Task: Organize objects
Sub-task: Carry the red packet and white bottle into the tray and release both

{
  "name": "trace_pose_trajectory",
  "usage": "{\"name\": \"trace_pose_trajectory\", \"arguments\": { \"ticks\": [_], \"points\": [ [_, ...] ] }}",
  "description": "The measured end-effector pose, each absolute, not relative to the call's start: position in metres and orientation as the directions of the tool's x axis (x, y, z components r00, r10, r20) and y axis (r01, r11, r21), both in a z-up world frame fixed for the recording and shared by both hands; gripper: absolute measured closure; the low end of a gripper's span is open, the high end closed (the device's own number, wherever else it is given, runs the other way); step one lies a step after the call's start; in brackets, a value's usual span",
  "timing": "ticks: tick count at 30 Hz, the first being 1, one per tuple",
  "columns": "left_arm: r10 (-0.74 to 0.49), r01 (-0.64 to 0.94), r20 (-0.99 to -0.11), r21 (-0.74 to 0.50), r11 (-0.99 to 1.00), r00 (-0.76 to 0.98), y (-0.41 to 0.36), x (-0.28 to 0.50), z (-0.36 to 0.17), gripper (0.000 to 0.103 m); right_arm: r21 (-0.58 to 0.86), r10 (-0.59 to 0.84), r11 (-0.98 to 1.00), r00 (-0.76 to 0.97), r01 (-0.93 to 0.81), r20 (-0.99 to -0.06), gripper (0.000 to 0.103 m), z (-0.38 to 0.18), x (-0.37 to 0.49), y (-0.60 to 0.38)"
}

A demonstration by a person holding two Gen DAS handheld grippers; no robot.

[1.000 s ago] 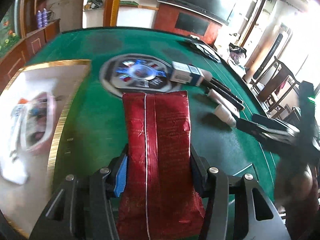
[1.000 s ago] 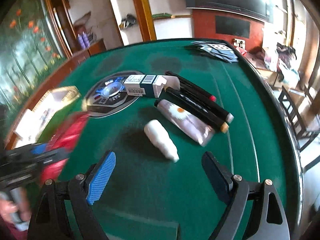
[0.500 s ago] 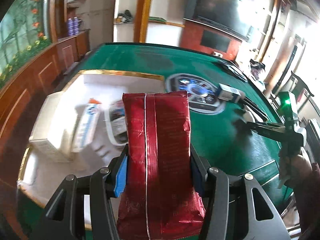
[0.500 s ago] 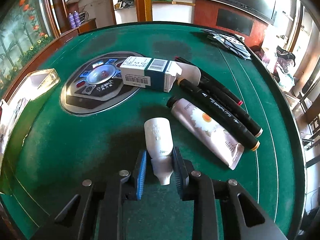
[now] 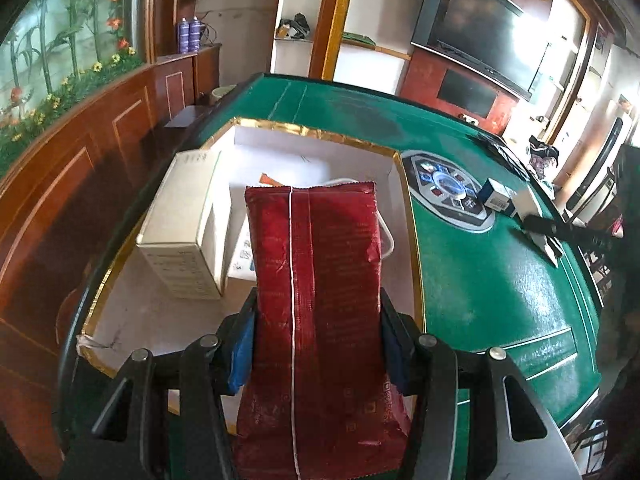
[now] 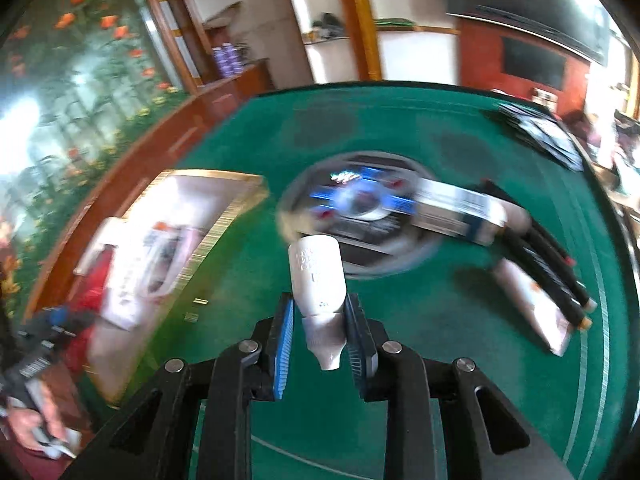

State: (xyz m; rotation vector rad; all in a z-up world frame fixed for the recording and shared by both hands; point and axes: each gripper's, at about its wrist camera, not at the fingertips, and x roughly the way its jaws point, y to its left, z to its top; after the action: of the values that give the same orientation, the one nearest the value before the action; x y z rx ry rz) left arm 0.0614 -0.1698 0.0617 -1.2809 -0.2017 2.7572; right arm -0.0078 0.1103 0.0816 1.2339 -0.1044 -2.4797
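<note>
Left gripper (image 5: 316,344) clamped on red packet (image 5: 314,280) above gold-rimmed tray (image 5: 416,240); right gripper (image 6: 320,332) clamped on white bottle (image 6: 318,280); next, judged: lower, release packet inside tray.

A tray (image 5: 400,160) is set at the table's (image 5: 480,280) left edge. In the tray, a carton (image 5: 180,220) is placed along the left wall. A packet (image 5: 316,300) is held over the tray's near edge. A round panel (image 5: 448,196) is set at the table's centre, and a small box (image 5: 496,196) is laid on its right rim.
</note>
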Motion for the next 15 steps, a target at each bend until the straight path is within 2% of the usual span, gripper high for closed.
{"name": "trace_pose_trajectory", "arguments": {
  "ticks": [8,15],
  "points": [
    [0.124,-0.048,-0.765,-0.121,-0.992,-0.632,-0.166,0.045,0.052,0.051,0.233,-0.419,-0.887,-0.486,0.398,-0.767,0.076,0.086,-0.03,0.017],
    [0.114,-0.053,-0.757,-0.105,-0.993,-0.643,-0.17,0.022,0.049,0.05,0.152,-0.351,-0.898,-0.463,0.413,-0.814,0.076,0.066,-0.068,-0.044]
  ]
}}
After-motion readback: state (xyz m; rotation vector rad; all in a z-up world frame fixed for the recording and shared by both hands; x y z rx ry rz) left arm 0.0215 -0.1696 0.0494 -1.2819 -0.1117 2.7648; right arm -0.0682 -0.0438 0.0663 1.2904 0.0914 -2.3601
